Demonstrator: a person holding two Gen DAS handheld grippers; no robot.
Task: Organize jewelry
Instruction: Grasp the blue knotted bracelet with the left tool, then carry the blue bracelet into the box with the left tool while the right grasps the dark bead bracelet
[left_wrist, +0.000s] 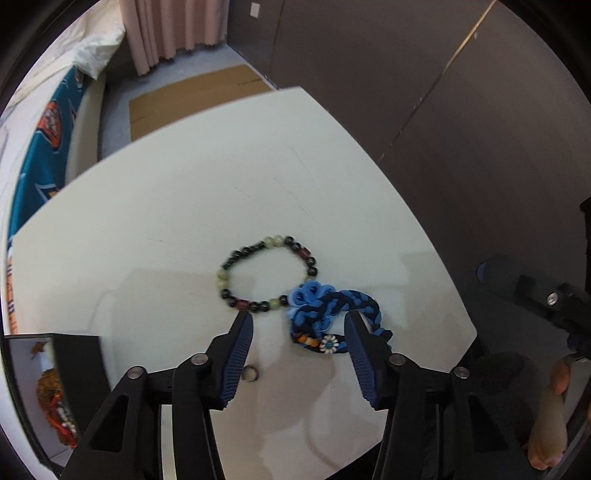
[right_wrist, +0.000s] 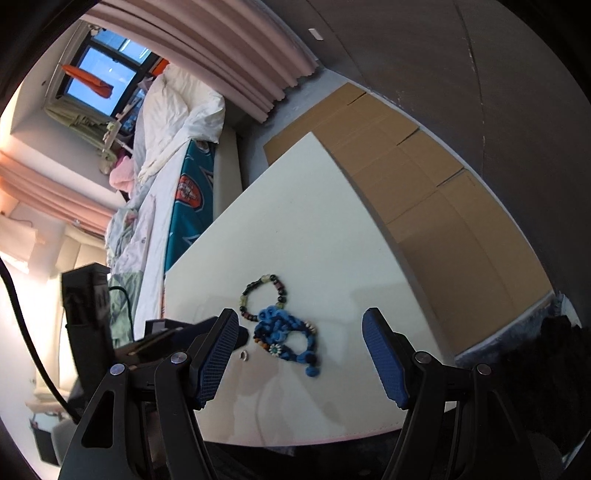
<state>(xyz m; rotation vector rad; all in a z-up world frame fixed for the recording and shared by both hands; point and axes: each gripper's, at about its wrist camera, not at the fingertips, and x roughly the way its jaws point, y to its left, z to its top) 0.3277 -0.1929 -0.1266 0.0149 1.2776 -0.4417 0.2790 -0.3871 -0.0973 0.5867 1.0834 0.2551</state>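
Note:
A beaded bracelet (left_wrist: 269, 275) of dark and pale green beads lies on the white table (left_wrist: 184, 221). A blue braided cord bracelet (left_wrist: 325, 317) with a flower charm lies touching it on the right. A small ring (left_wrist: 251, 373) lies near the left finger. My left gripper (left_wrist: 299, 332) is open, low over the table, its jaws either side of the blue bracelet. My right gripper (right_wrist: 299, 328) is open and empty above the table's near edge. It sees the beaded bracelet (right_wrist: 264, 295), blue bracelet (right_wrist: 288, 336) and ring (right_wrist: 243, 355).
A black box (left_wrist: 55, 387) holding orange and gold jewelry stands at the table's left edge. A bed (right_wrist: 166, 166) lies beyond the table. Flat cardboard (right_wrist: 424, 177) covers the floor by a dark wall. The left gripper's body (right_wrist: 147, 339) shows at the right view's left.

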